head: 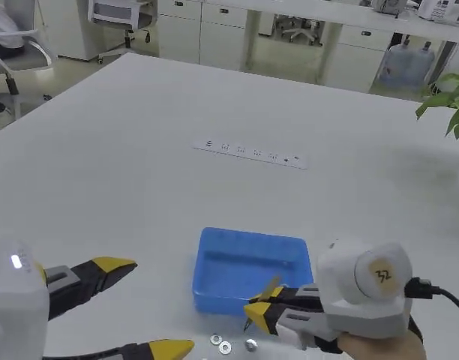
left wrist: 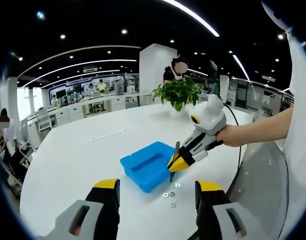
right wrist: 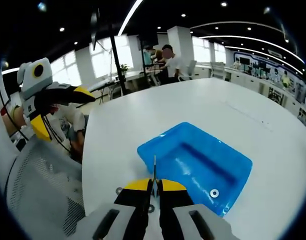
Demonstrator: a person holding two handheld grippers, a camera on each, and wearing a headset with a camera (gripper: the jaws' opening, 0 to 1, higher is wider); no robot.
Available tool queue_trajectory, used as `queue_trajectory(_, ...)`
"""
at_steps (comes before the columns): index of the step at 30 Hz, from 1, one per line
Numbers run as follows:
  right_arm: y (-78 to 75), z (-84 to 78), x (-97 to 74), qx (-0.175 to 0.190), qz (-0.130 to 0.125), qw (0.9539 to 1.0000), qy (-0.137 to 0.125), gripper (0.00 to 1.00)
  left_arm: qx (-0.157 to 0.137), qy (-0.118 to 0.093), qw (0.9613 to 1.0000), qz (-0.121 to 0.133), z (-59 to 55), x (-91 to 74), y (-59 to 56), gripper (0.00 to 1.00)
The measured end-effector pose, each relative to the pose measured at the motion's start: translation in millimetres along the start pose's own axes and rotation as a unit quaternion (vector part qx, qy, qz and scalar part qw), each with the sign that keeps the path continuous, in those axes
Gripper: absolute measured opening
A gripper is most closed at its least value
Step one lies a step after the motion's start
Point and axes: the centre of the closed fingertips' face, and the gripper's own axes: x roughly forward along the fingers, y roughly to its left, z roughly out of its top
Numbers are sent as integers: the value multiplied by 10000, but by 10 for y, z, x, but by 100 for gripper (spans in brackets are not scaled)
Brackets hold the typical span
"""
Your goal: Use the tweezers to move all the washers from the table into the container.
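Note:
A shallow blue container (head: 248, 270) sits on the white table, and one washer (right wrist: 214, 193) lies inside it near a corner. Three washers (head: 226, 347) lie on the table just in front of the container. My right gripper (head: 253, 309) is shut on thin metal tweezers (right wrist: 154, 170), which point down at the table beside the container's near edge, just above the loose washers (left wrist: 165, 194). My left gripper (head: 158, 306) hangs open with nothing between its yellow-tipped fingers, to the left of the container (left wrist: 145, 165).
A row of small flush sockets (head: 252, 153) lies in the table (head: 139, 150) beyond the container. A green plant (head: 451, 101) stands at the far right edge. Office chairs, cabinets and people are in the background.

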Motion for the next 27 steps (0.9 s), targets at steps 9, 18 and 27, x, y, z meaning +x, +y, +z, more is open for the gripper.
queue_trajectory(9, 124, -140, -129, 141, 236, 9996, 105, 3, 1, -29, 10000, -61, 25, 38, -23, 61)
queue_trajectory(18, 169, -200, -81, 67, 244, 9995, 199, 3, 43, -29, 9999, -124, 57, 43, -76, 61)
queue_trajectory(27, 217, -232, -54, -427, 288, 9980, 355, 3, 47, -3, 9999, -102, 45, 22, -85, 61)
